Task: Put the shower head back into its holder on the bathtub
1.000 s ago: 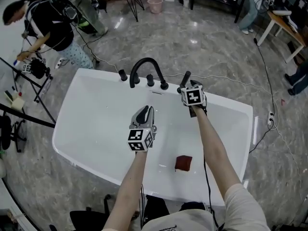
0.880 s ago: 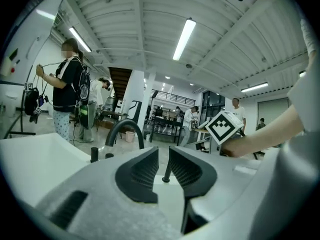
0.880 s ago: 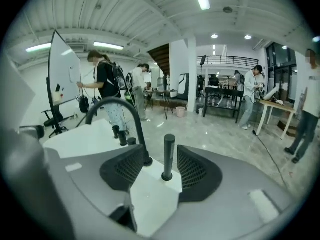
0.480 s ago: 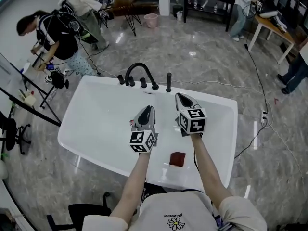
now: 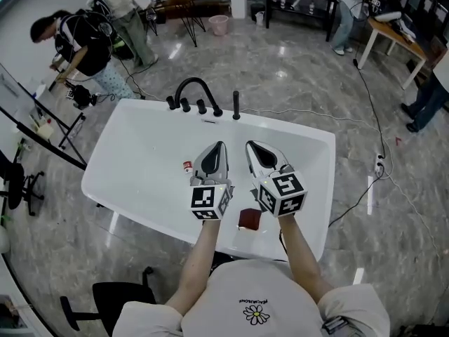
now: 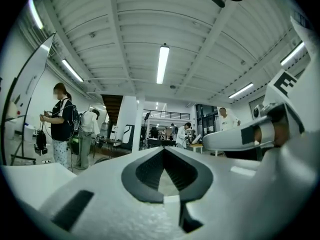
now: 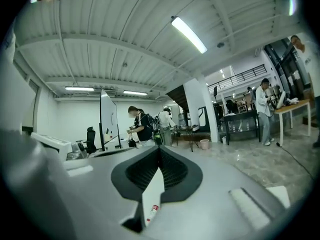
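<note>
Both grippers have drawn back toward me from the far rim of the bathtub since a second ago. The right one was up at the shower head then and now hangs over the middle of the tub, beside the left.

From the left: a small white item with a red top lies on the tub floor just beside the left gripper. That gripper is clenched on nothing; its own view shows the two jaws meeting at the tip, with only the room beyond. On the far rim stands the black faucet with its knobs. Just right of them is the shower head, a black rod standing upright on the rim and, as far as I can judge at this size, seated in its holder. The right gripper is likewise closed and empty, its jaws together in its own view. A dark red square pad lies on the tub floor near the near rim, under the two marker cubes.

What matters for any further move is that the shower head lies straight ahead of both grippers, well apart from them, with its long axis vertical. It falls about midway between the two tips, so I cannot call either hand nearer. To my eye the task looks finished.
</note>
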`<state>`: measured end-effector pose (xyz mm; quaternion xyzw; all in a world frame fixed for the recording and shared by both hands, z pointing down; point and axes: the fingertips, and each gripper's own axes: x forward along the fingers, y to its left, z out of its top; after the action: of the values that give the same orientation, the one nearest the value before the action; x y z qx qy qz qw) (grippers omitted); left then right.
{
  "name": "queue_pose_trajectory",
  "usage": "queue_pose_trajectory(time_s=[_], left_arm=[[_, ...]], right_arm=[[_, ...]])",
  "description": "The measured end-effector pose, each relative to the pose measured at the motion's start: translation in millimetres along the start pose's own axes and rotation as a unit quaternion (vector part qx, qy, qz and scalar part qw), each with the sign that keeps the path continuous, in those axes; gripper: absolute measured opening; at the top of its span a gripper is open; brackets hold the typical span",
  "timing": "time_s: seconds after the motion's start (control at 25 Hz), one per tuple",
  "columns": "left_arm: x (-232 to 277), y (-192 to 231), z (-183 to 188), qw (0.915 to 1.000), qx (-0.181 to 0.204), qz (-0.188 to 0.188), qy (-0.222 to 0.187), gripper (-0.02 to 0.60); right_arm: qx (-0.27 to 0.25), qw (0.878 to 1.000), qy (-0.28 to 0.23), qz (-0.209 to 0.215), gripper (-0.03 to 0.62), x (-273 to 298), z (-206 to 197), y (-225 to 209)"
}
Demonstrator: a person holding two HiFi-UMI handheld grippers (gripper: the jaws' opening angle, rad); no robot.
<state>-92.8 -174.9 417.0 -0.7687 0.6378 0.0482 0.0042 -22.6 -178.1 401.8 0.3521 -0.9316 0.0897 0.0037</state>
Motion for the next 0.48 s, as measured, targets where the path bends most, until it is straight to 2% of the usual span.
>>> queue_pose_trajectory(time_s=[0.16,0.48], left_arm=[[-5.7,-11.1,1.7,0.9992,0.036,-0.008,0.016,-0.003],[-20.9,-6.9,13.6,0.9995,0.022,0.021,0.000,-0.003]], right_arm=[[-0.048,0.999,0.018,0.006,0.008,-1.7,-9.1,18.0],[-0.078,0.996,0.019,0.024,0.008,-8.6,-3.2,30.0]])
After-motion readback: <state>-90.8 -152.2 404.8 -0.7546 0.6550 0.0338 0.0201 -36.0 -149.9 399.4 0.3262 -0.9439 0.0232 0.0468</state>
